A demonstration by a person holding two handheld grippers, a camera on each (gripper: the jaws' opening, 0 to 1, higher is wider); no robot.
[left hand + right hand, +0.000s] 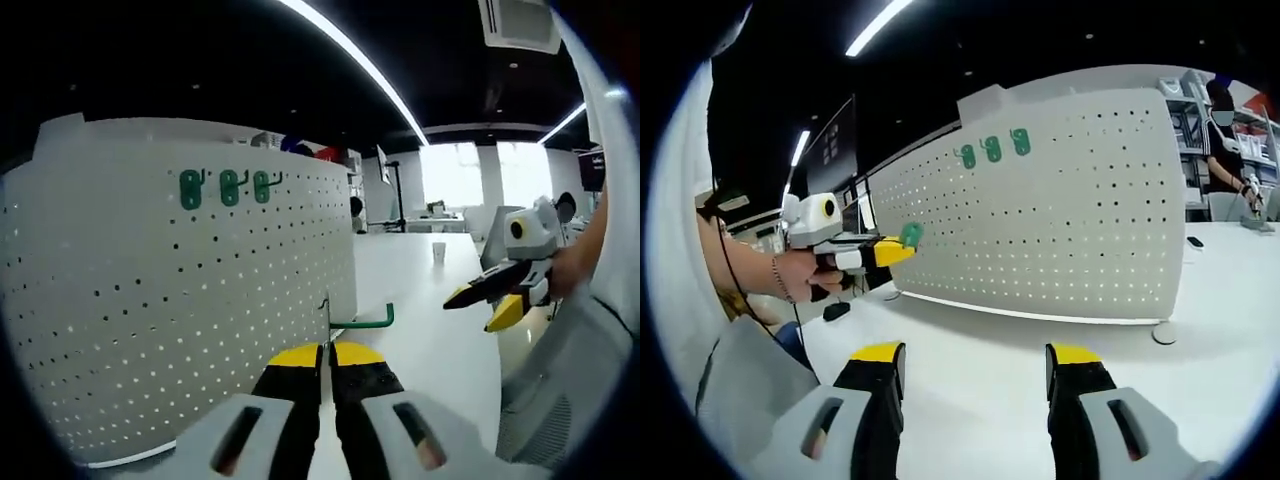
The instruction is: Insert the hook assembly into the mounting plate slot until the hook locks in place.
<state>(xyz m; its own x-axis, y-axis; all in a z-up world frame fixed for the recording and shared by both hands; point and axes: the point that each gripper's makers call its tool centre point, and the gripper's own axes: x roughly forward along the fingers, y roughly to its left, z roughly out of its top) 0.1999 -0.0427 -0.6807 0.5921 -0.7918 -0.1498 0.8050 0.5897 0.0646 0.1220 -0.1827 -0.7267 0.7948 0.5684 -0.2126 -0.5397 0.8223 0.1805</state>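
Observation:
A white pegboard stands upright on the white table, with three green hooks hung in a row near its top. My left gripper is shut on a green hook, held close to the board's right edge. In the right gripper view the same board and its three hooks lie ahead, and the left gripper comes in from the left with the green hook at its tip. My right gripper is open and holds nothing. It also hangs at the right, away from the board.
The white table stretches past the board, with a small cup far back. The board's round foot and a small dark object rest on the tabletop. A person sits behind at the right.

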